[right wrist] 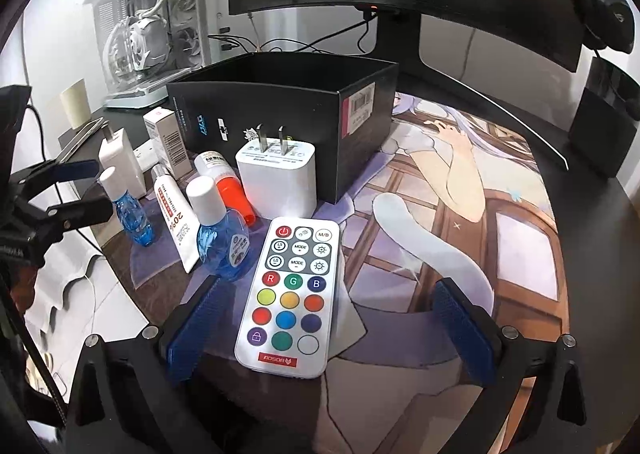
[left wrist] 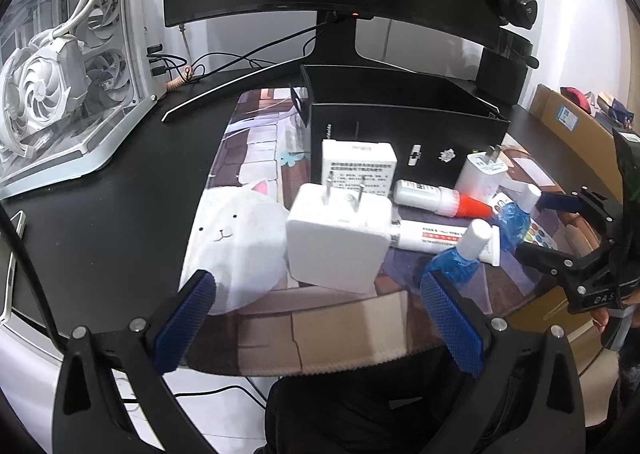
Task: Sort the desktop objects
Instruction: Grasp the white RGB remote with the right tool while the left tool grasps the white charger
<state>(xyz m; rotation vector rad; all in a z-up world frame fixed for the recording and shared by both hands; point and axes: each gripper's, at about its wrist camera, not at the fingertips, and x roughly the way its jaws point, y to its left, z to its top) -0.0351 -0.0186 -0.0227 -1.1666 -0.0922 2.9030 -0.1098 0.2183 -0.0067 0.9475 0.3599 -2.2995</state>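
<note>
On the bench, an open black box (right wrist: pixel 288 110) stands on the printed mat (right wrist: pixel 480 214). The left tool (left wrist: pixel 320 318) gapes wide before a white charger (left wrist: pixel 340 242), holding nothing. The right tool (right wrist: pixel 332 330) is wide too, its jaws flanking the white remote (right wrist: pixel 292 294) without touching. Two blue bottles (right wrist: pixel 220 238) and tubes lie just left
</note>
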